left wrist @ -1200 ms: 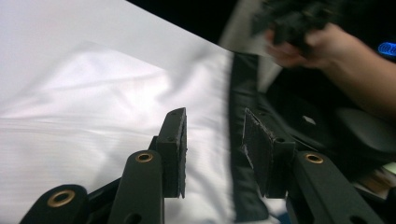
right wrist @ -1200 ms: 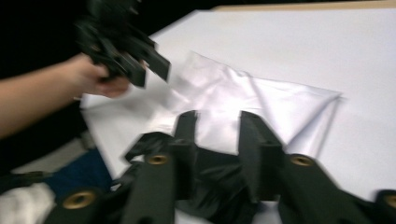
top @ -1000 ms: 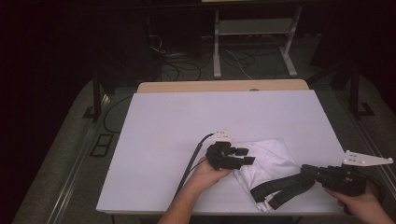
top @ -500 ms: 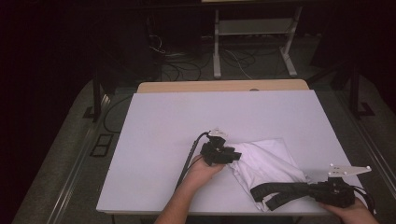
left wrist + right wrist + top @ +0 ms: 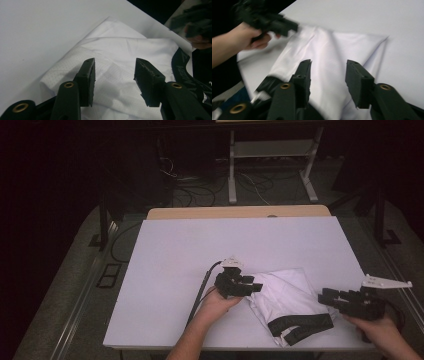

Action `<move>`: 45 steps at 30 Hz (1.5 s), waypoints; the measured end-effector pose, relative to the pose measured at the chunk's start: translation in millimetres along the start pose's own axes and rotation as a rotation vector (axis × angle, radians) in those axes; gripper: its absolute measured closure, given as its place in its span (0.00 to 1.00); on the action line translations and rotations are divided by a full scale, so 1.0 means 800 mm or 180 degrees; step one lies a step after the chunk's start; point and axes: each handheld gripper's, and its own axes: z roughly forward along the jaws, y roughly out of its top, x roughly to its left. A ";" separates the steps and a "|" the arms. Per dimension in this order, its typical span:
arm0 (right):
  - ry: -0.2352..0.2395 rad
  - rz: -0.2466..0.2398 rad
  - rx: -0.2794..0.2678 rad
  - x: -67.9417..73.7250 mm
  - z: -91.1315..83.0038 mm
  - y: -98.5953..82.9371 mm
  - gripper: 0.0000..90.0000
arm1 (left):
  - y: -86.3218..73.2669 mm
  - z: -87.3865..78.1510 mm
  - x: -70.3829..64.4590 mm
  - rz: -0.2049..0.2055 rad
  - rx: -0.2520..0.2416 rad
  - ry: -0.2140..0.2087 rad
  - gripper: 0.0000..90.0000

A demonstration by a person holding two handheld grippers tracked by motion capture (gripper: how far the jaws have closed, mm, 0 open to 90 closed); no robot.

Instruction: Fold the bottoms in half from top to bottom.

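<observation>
White folded garment (image 5: 287, 295) with black trim lying near the table's (image 5: 200, 250) front edge, left gripper (image 5: 252, 286) hovering over its left corner, jaws wide, right gripper (image 5: 327, 298) hovering open-jawed at its right edge

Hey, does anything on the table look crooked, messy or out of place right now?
Yes. The white mesh garment with black trim lies crumpled and skewed near the front edge of the white table, its black band twisted loose at the bottom. Both the left tongs and the right tongs are open over it, gripping nothing.
</observation>
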 end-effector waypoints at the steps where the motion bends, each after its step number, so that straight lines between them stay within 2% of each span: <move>1: -0.0277 0.0037 0.0086 -0.021 0.029 0.022 0.55 | 0.000 -0.002 -0.001 0.0038 -0.0048 -0.0035 0.50; 2: -0.0277 0.0037 0.0086 -0.021 0.029 0.022 0.55 | 0.000 -0.002 -0.001 0.0038 -0.0048 -0.0035 0.48; 3: -0.0393 0.0005 0.0110 -0.028 0.041 0.029 0.55 | 0.000 -0.004 -0.002 0.0064 -0.0086 -0.0044 0.48; 5: -0.0528 0.0061 0.0196 -0.049 0.066 0.039 0.56 | 0.000 -0.008 -0.002 0.0067 -0.0131 -0.0084 0.43; 8: -0.0557 0.0080 0.0224 -0.053 0.071 0.041 0.56 | 0.000 -0.008 -0.002 0.0067 -0.0131 -0.0084 0.42; 9: -0.0557 0.0080 0.0224 -0.053 0.071 0.041 0.56 | 0.000 -0.010 -0.002 0.0064 -0.0161 -0.0129 0.42; 10: -0.0555 0.0169 0.0299 -0.066 0.085 0.045 0.56 | 0.000 -0.011 -0.002 0.0047 -0.0167 -0.0152 0.39; 11: -0.0567 0.0177 0.0343 -0.069 0.089 0.046 0.57 | 0.000 -0.012 -0.002 0.0063 -0.0161 -0.0160 0.38; 12: -0.0567 0.0177 0.0343 -0.069 0.089 0.046 0.57 | 0.000 -0.012 -0.002 0.0063 -0.0161 -0.0160 0.36; 14: -0.0543 0.0226 0.0457 -0.072 0.099 0.049 0.62 | -0.001 -0.011 -0.002 0.0083 -0.0130 -0.0160 0.35; 17: -0.0536 0.0234 0.0482 -0.072 0.101 0.050 0.63 | -0.002 -0.009 -0.002 0.0091 -0.0106 -0.0146 0.35; 18: -0.0524 0.0223 0.0624 -0.071 0.112 0.051 0.75 | -0.003 -0.008 -0.002 0.0085 -0.0097 -0.0155 0.35; 21: -0.0523 0.0240 0.0641 -0.072 0.113 0.052 0.77 | -0.003 -0.007 -0.002 0.0085 -0.0096 -0.0156 0.35; 22: -0.0523 0.0240 0.0641 -0.072 0.113 0.052 0.81 | -0.003 -0.007 -0.002 0.0085 -0.0096 -0.0156 0.35; 25: -0.0492 0.0222 0.0644 -0.074 0.115 0.057 0.81 | -0.004 -0.005 -0.002 0.0074 -0.0066 -0.0156 0.36; 26: -0.0495 0.0198 0.0639 -0.074 0.115 0.061 0.98 | -0.004 -0.006 0.000 0.0058 -0.0064 -0.0149 0.36; 30: -0.0516 0.0154 0.0585 -0.073 0.114 0.065 0.98 | -0.004 -0.006 0.000 0.0056 -0.0056 -0.0148 0.36; 31: -0.0551 0.0104 0.0520 -0.070 0.112 0.071 0.97 | -0.007 -0.003 0.002 0.0037 0.0004 -0.0130 0.36; 35: -0.0619 0.0022 0.0491 -0.068 0.113 0.077 0.98 | -0.007 -0.003 0.002 0.0031 0.0012 -0.0112 0.36; 36: -0.0636 0.0053 0.0372 -0.066 0.114 0.085 0.97 | -0.009 0.001 0.003 0.0016 0.0060 -0.0062 0.37; 38: -0.0706 0.0091 0.0374 -0.069 0.118 0.087 0.97 | -0.009 0.002 0.005 0.0006 0.0067 -0.0048 0.37; 43: -0.0771 0.0214 0.0402 -0.078 0.126 0.084 0.96 | -0.010 0.002 0.006 -0.0004 0.0091 0.0011 0.37; 44: -0.0826 0.0247 0.0379 -0.080 0.127 0.083 0.91 | -0.010 -0.001 0.006 0.0008 0.0095 0.0047 0.37; 45: -0.0826 0.0247 0.0379 -0.080 0.127 0.083 0.91 | -0.010 -0.001 0.006 0.0008 0.0095 0.0047 0.38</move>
